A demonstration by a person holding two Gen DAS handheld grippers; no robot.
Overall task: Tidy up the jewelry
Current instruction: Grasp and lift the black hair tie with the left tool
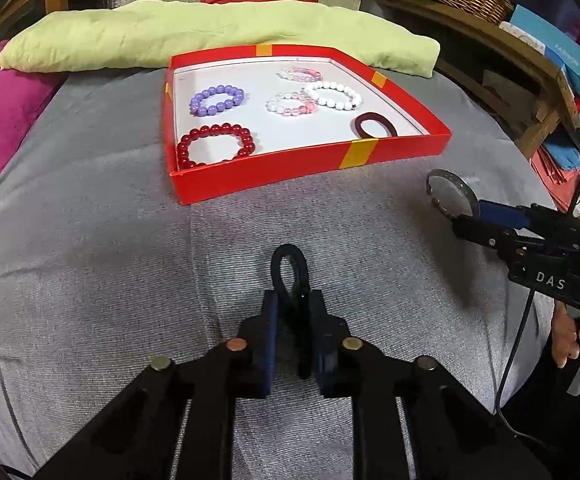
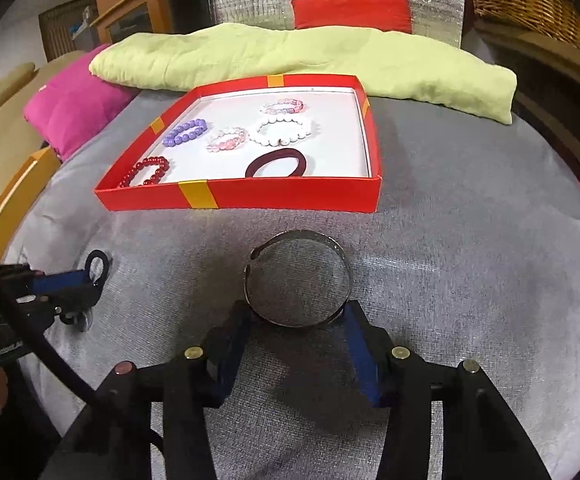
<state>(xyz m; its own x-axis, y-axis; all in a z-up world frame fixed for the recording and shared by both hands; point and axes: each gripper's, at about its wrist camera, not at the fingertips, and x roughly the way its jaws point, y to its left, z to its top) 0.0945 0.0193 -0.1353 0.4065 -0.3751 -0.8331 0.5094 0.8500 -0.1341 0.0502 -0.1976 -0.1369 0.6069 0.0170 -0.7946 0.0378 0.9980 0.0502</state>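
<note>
A grey cloth (image 1: 129, 264) covers the table. The left gripper (image 1: 294, 308) is clenched on a black hair tie (image 1: 290, 264), squeezed into a narrow loop. The right gripper (image 2: 298, 320) grasps a metal bangle (image 2: 298, 280) lying on the cloth. Just beyond both sits a red tray (image 2: 290, 196) holding red beads (image 1: 215, 144), purple beads (image 1: 217, 100), white beads (image 1: 333, 95), two pink-and-white bracelets and a maroon hair tie (image 1: 374, 125)

Dim indoor light, soft shadows, fisheye-warped dark corners.
</note>
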